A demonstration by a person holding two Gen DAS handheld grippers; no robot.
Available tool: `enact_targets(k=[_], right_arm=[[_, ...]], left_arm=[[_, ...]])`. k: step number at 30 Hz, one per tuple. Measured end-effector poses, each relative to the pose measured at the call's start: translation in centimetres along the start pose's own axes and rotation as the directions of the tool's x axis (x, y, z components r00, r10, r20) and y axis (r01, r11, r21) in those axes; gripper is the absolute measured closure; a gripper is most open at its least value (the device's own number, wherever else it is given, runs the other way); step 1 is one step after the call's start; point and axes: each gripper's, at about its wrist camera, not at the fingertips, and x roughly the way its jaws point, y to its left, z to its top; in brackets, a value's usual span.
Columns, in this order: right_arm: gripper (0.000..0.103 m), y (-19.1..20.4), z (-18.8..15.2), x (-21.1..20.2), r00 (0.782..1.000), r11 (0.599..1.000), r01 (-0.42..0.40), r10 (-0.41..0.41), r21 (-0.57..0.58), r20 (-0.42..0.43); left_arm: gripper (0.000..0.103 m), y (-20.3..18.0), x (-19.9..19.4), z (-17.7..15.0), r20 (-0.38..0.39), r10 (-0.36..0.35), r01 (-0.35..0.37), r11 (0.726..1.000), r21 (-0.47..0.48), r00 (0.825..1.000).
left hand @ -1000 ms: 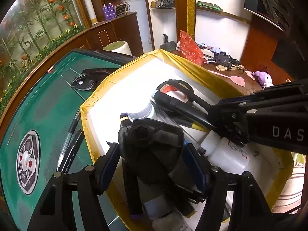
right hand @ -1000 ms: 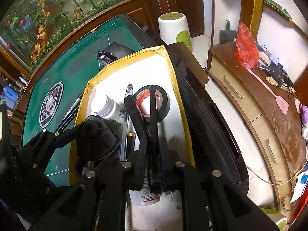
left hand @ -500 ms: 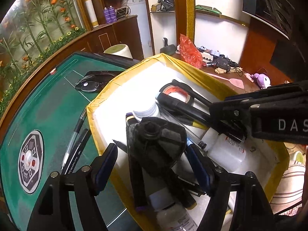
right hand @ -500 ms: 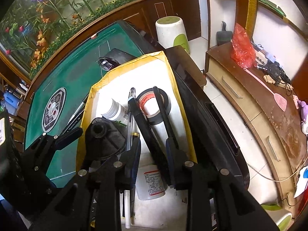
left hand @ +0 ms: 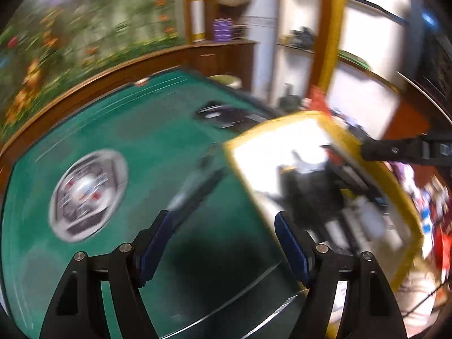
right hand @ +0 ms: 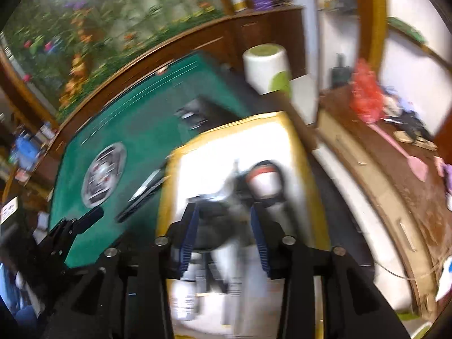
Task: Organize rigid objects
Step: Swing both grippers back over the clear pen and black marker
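The left gripper stands wide open over the green table, holding nothing. The right gripper is open above the box, nothing between its fingers.

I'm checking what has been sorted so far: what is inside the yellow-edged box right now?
The yellow-edged box holds a tape roll, a bulky black object and white bottles. Motion blur and the right claw hide anything smaller or underneath.

Your counter is green with a round silver emblem. The box has yellow edges and a white inside. Your hand-held gripper pads are blue on black.
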Motion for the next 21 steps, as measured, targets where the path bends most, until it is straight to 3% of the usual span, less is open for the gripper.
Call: enact_targets(k=[4,8,11,14,15,17,20,21], right_arm=[[0.063,3.9,1.5,3.4,0.984,0.991,-0.134,0.136,0.018,-0.113],[0.061,8.2,4.1,7.4,0.969,0.984,-0.175,0.178,0.031,-0.172],[0.058,11.1,5.8,11.3,0.97,0.992,-0.127,0.125,0.005,-0.21],[0.058,12.6,7.3,14.9,0.975,0.999,-0.007,-0.005,-0.053,-0.223],[0.058,12.6,7.6,15.8,0.972,0.999,-0.005,-0.005,-0.041,-0.235],[0.059,12.4,8.3,17.8,0.957,0.995,0.095,-0.103,-0.043,-0.27],[0.061,12.0,8.8,18.9,0.954,0.992,0.125,-0.128,-0.029,-0.27],[0.066,12.0,8.9,19.3,0.951,0.99,0.136,-0.138,-0.027,-0.277]], left_arm=[[0.025,4.9,-0.6,-2.2,-0.034,0.081,-0.084,0.991,-0.1,0.996],[0.025,8.9,-1.7,-5.1,-0.069,0.132,-0.142,0.974,-0.174,0.989],[0.025,11.0,-2.8,-6.6,-0.072,0.162,-0.173,0.965,-0.196,0.984],[0.025,13.2,-3.8,-7.8,-0.074,0.19,-0.202,0.952,-0.229,0.979],[0.025,13.8,-3.9,-8.2,-0.078,0.194,-0.207,0.949,-0.239,0.978],[0.025,15.1,-4.3,-9.1,-0.09,0.205,-0.222,0.939,-0.263,0.975],[0.025,16.7,-4.7,-9.9,-0.102,0.213,-0.235,0.926,-0.297,0.972],[0.025,17.0,-4.7,-10.0,-0.104,0.215,-0.236,0.924,-0.301,0.971]])
